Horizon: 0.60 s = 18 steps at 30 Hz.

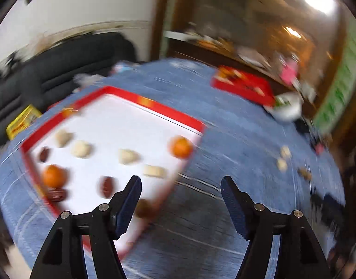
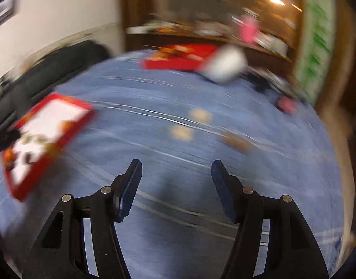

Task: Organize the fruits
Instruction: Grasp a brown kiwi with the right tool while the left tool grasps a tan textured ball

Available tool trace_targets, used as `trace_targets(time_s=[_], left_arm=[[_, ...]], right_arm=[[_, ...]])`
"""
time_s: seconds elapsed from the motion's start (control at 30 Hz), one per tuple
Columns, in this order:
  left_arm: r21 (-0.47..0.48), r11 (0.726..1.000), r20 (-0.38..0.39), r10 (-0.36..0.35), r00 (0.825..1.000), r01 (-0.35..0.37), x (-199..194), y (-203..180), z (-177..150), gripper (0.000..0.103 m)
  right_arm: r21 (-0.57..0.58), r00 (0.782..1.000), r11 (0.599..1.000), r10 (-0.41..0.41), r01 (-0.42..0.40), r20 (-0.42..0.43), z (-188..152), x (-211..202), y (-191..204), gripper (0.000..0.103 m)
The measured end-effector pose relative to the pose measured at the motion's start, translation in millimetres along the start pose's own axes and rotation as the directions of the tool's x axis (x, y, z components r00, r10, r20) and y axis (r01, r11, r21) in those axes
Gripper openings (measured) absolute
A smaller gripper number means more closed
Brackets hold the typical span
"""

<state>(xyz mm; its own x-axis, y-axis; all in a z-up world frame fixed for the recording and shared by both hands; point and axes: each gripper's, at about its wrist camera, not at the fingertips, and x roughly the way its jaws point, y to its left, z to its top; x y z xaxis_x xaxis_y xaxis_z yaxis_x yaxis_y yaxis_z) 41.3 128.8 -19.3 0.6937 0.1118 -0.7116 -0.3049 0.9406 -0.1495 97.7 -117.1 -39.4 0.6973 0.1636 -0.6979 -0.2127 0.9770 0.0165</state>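
Observation:
A red-rimmed white tray (image 1: 122, 116) lies on the blue tablecloth (image 1: 224, 125), holding two oranges (image 1: 180, 147), several pale pieces (image 1: 81, 148) and dark dates (image 1: 107, 186). My left gripper (image 1: 180, 181) is open and empty, its left finger over the tray's near corner. In the blurred right wrist view the tray (image 2: 50, 114) sits at the left. Two pale pieces (image 2: 181, 132) and a brown one (image 2: 236, 142) lie loose on the cloth ahead of my open, empty right gripper (image 2: 176, 165). The same loose pieces (image 1: 282, 162) appear at the right in the left wrist view.
A red box (image 1: 244, 86) and a white bowl-like thing (image 1: 286, 108) stand at the table's far side. A yellow packet (image 1: 22, 121) lies left of the tray. Dark seating (image 1: 61, 65) is behind the table, a cluttered wooden shelf (image 2: 201, 32) further back.

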Motion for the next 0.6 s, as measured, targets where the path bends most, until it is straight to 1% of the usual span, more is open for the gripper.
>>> trace_targets(time_s=[0.07, 0.13, 0.2, 0.27, 0.33, 0.37, 0.43, 0.47, 0.53, 0.6], left_arm=[[0.061, 0.998, -0.024, -0.026, 0.999, 0.028, 11, -25, -5, 0.069], [0.105, 0.993, -0.042, -0.041, 0.998, 0.046, 20, -42, -7, 0.069], [0.147, 0.987, -0.053, -0.049, 0.997, 0.057, 27, -59, -8, 0.069], [0.18, 0.982, -0.066, -0.05, 0.997, 0.061, 35, -72, -6, 0.069], [0.192, 0.979, -0.07, -0.053, 0.996, 0.066, 41, -78, -6, 0.069], [0.194, 0.979, -0.074, -0.053, 0.996, 0.067, 44, -82, -4, 0.069], [0.195, 0.978, -0.084, -0.059, 0.995, 0.074, 53, -90, -2, 0.069], [0.195, 0.978, -0.086, -0.064, 0.994, 0.079, 57, -94, 0, 0.069], [0.204, 0.974, -0.093, -0.078, 0.993, 0.096, 64, -104, 1, 0.069], [0.215, 0.969, -0.106, -0.102, 0.989, 0.123, 72, -117, 4, 0.069]], right_arm=[[0.07, 0.999, 0.997, -0.039, 0.042, -0.033, -5, 10, -38, 0.062], [0.104, 0.995, 0.991, -0.071, 0.078, -0.063, -6, 22, -67, 0.062], [0.101, 0.994, 0.992, -0.073, 0.081, -0.076, -2, 32, -77, 0.062], [0.076, 0.995, 0.995, -0.06, 0.066, -0.08, 6, 41, -77, 0.06], [0.046, 0.995, 0.997, -0.059, 0.063, -0.075, 13, 49, -72, 0.059], [0.034, 0.995, 0.997, -0.064, 0.067, -0.074, 19, 56, -70, 0.057], [0.021, 0.993, 0.996, -0.08, 0.082, -0.087, 25, 67, -69, 0.041], [0.021, 0.991, 0.996, -0.082, 0.085, -0.103, 28, 75, -71, 0.036], [0.028, 0.991, 0.997, -0.064, 0.068, -0.121, 32, 83, -73, 0.023], [0.033, 0.991, 0.998, -0.051, 0.056, -0.127, 34, 87, -74, 0.017]])
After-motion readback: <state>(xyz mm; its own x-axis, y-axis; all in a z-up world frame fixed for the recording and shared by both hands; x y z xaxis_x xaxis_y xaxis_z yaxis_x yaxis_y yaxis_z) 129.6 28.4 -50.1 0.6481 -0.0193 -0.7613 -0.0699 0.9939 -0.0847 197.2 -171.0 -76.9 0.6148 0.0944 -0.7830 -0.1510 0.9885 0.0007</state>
